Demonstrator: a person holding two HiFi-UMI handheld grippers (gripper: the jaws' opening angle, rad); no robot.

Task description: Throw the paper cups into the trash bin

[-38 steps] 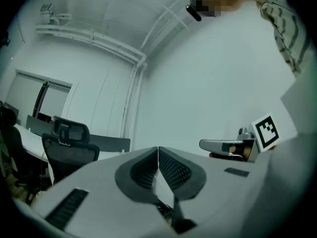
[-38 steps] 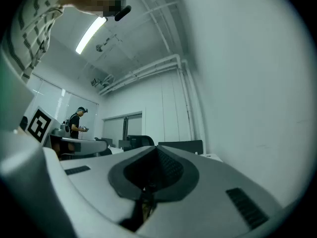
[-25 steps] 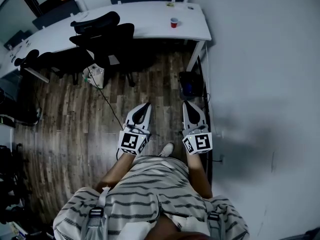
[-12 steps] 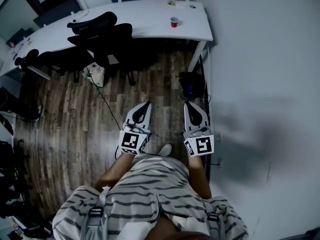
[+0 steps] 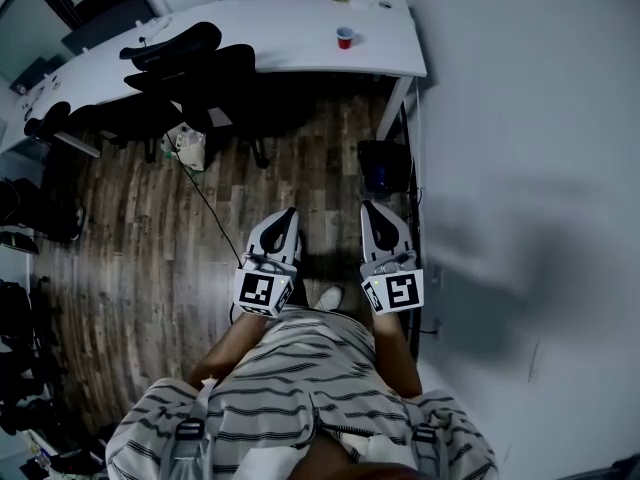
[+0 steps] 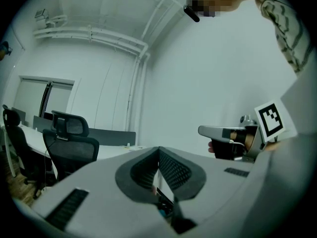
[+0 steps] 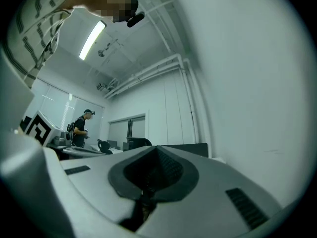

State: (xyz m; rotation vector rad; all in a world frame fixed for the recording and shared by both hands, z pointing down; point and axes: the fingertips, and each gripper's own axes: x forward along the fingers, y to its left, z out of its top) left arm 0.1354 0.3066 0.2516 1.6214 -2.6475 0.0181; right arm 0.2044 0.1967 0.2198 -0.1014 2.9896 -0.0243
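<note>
Head view: paper cup (image 5: 345,37) well beyond fingers (image 5: 281,230).

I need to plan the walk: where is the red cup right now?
In the head view, the red cup stands on the white desk near its right end, right of the black office chairs.

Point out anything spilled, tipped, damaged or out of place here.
Nothing looks spilled or broken. The red cup stands upright on the white desk. One loose end: a dark cable trails across the wooden floor from a pale bundle beside the chairs, a possible trip hazard.
</note>
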